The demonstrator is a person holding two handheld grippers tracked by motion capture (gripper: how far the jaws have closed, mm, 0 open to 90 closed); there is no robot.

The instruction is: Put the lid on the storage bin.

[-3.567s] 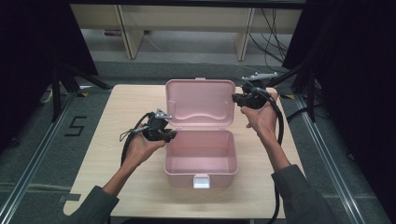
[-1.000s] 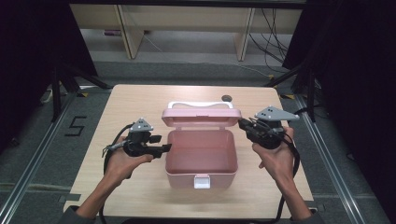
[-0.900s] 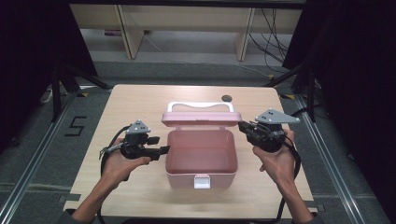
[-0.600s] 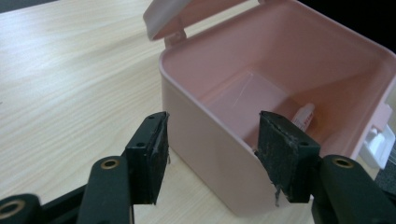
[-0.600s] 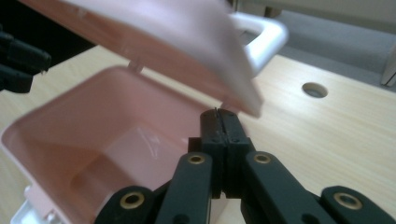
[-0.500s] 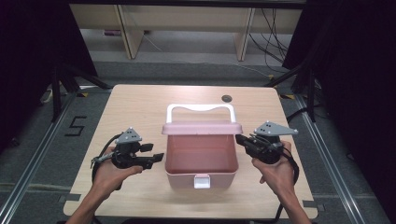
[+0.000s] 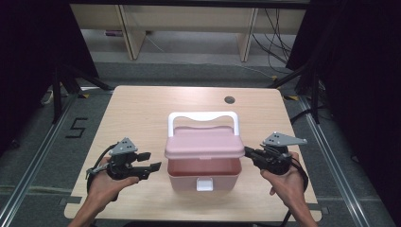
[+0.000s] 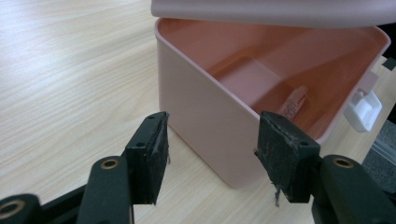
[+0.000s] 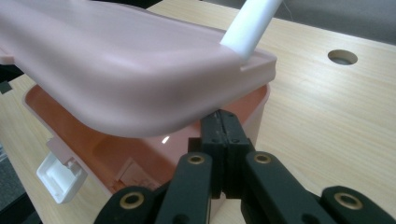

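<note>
1. A pink plastic box (image 7: pixel 204 174) stood near the middle of the front half of the pale wood-grain table (image 7: pixel 142 113); it was smooth, with rounded corners and a matt sheen.
2. Its lid (image 7: pixel 204 144), a shallow pink shell with softly curved edges, hung partly lowered over the body, with a gap at the front through which the darker, reddish inside showed.
3. A white, arched handle (image 7: pixel 203 118) rose from the lid's top, round and stick-like in the right gripper view (image 9: pixel 250 28).
4. A small square white latch (image 7: pixel 204 184) sat on the box's front wall.
5. The left gripper (image 7: pixel 147 161) was held just left of the box, apart from it; its jaws stood wide, and their black pads (image 8: pixel 152 161) looked rubbery and frayed at the edges.
6. The right gripper (image 7: pixel 248 152) was at the box's right side, under the lid's edge; its black jaws were pressed together at the box's rim (image 9: pixel 219 135), though whether they pinched the rim could not be told.
7. A round hole (image 7: pixel 230 100) pierced the table top near its far edge.
</note>
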